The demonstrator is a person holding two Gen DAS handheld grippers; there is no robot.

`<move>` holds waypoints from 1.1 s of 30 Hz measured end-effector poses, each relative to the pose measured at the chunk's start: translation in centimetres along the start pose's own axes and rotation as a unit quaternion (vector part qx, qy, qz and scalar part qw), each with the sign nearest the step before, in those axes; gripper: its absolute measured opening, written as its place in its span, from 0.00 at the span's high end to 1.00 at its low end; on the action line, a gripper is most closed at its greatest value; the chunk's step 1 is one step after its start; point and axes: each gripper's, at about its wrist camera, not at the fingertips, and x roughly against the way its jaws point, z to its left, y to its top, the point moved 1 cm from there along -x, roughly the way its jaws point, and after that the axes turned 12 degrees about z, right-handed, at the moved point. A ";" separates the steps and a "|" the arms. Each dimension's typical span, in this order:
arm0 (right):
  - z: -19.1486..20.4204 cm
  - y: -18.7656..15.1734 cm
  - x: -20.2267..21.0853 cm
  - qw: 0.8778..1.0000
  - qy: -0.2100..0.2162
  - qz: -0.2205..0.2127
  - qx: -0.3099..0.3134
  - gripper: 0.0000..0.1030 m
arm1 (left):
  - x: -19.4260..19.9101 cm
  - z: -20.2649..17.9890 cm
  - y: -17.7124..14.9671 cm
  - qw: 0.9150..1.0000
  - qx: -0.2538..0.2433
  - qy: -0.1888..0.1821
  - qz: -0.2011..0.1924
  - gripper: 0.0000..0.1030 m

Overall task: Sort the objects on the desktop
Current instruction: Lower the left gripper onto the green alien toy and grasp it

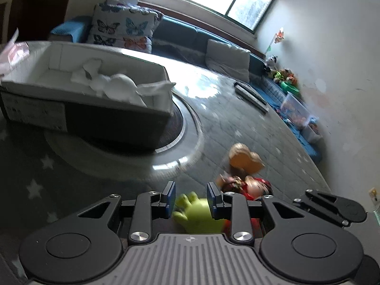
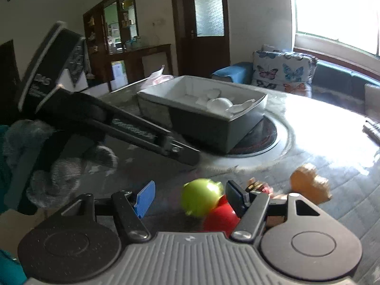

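Note:
A green and red toy figure (image 1: 198, 213) lies on the dark glass table between the fingers of my left gripper (image 1: 191, 199), which is open around it. It also shows in the right wrist view (image 2: 201, 199), between the wide-open fingers of my right gripper (image 2: 190, 197). A small red figure (image 1: 254, 186) and an orange toy (image 1: 245, 158) lie just beyond to the right; the orange toy shows in the right wrist view (image 2: 308, 185) too. A white open box (image 1: 95, 95) with crumpled white paper stands on a turntable.
The box also shows in the right wrist view (image 2: 204, 109). The left gripper body (image 2: 106, 118) reaches in from the left there. A dark flat bar (image 1: 251, 96) lies near the table's far edge. A sofa with butterfly cushions (image 1: 123, 27) is behind.

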 end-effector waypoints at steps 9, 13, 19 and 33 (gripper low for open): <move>1.5 -2.2 -1.6 0.999 0.030 0.034 0.010 0.35 | -1.2 -1.2 -0.4 1.000 -0.005 -0.005 0.014 0.69; 1.4 -2.6 -2.5 0.998 0.026 0.048 0.013 0.35 | -1.8 -1.1 -0.2 1.000 0.000 -0.011 0.021 0.69; 0.4 -2.9 -3.4 0.998 0.018 0.056 0.001 0.35 | -2.3 -1.0 -0.1 1.000 0.003 -0.013 0.027 0.69; -0.4 -2.2 -4.7 0.998 0.008 0.050 -0.029 0.35 | -3.1 -0.3 0.4 0.999 0.019 -0.021 0.037 0.65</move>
